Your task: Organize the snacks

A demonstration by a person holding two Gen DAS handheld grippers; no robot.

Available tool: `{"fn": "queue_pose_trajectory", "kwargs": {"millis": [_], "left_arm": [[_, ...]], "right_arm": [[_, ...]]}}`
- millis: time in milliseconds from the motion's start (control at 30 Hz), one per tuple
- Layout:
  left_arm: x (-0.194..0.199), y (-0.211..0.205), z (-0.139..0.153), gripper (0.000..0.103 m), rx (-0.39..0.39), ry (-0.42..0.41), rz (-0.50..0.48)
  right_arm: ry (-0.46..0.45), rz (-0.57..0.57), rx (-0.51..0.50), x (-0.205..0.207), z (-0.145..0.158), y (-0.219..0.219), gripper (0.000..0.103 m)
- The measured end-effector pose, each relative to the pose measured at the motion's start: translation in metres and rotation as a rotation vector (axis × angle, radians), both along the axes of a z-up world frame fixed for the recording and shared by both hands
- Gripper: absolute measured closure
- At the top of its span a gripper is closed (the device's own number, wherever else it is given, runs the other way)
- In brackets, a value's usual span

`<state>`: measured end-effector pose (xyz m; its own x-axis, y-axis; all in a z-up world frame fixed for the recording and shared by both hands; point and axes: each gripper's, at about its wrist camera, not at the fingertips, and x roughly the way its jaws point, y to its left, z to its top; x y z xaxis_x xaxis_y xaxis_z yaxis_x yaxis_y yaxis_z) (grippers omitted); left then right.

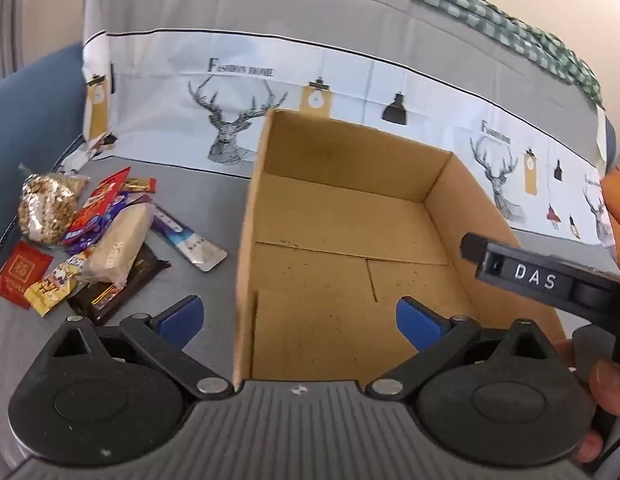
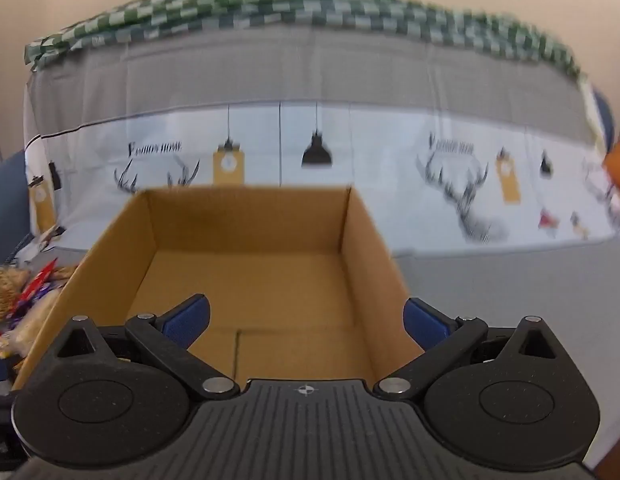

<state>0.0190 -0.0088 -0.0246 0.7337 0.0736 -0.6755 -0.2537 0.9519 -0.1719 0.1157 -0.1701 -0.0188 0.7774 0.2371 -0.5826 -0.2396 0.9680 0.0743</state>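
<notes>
An empty open cardboard box (image 1: 342,216) (image 2: 249,280) stands on a grey cloth. Left of it lies a pile of snack packets (image 1: 93,240) (image 2: 17,304): a clear bag of brown puffed bits (image 1: 45,208), red and purple wrappers, a pale bar (image 1: 117,248), a dark packet and a silver-blue sachet (image 1: 189,240). My left gripper (image 1: 299,320) is open above the box's near left wall, nothing between its blue pads. My right gripper (image 2: 305,320) is open over the box's near edge, also holding nothing. Part of the right gripper marked "DAS" (image 1: 538,276) shows in the left wrist view.
A sofa back draped in grey and white cloth printed with deer and lamps (image 1: 350,80) (image 2: 350,140) rises behind the box, with a green checked cloth (image 2: 289,4) on top. Blue upholstery (image 1: 29,120) lies at the far left. An orange object (image 2: 618,172) sits at the right edge.
</notes>
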Motion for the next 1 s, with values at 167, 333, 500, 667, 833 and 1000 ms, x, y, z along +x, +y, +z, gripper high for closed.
{"fn": "queue_pose_trajectory", "kwargs": {"millis": [167, 333, 500, 667, 833, 1000], "left_arm": [[0.003, -0.009, 0.002, 0.001, 0.017, -0.012, -0.040], [0.009, -0.011, -0.001, 0.001, 0.010, 0.010, -0.045], [0.009, -0.007, -0.001, 0.001, -0.003, 0.008, -0.053], [0.008, -0.006, 0.000, 0.001, -0.009, 0.007, -0.063], [0.008, -0.007, 0.002, 0.001, -0.011, 0.007, -0.067], [0.007, -0.008, 0.003, 0.001, -0.012, 0.011, -0.071]], "right_arm": [[0.094, -0.008, 0.025, -0.011, -0.010, -0.011, 0.001], [0.110, 0.006, 0.023, -0.015, -0.013, -0.013, 0.010], [0.080, 0.013, 0.012, -0.016, -0.010, -0.009, 0.021], [0.050, 0.026, -0.009, -0.019, -0.009, -0.008, 0.022], [0.046, 0.019, -0.009, -0.019, -0.008, -0.004, 0.022], [0.041, 0.014, -0.008, -0.020, -0.009, -0.002, 0.022]]}}
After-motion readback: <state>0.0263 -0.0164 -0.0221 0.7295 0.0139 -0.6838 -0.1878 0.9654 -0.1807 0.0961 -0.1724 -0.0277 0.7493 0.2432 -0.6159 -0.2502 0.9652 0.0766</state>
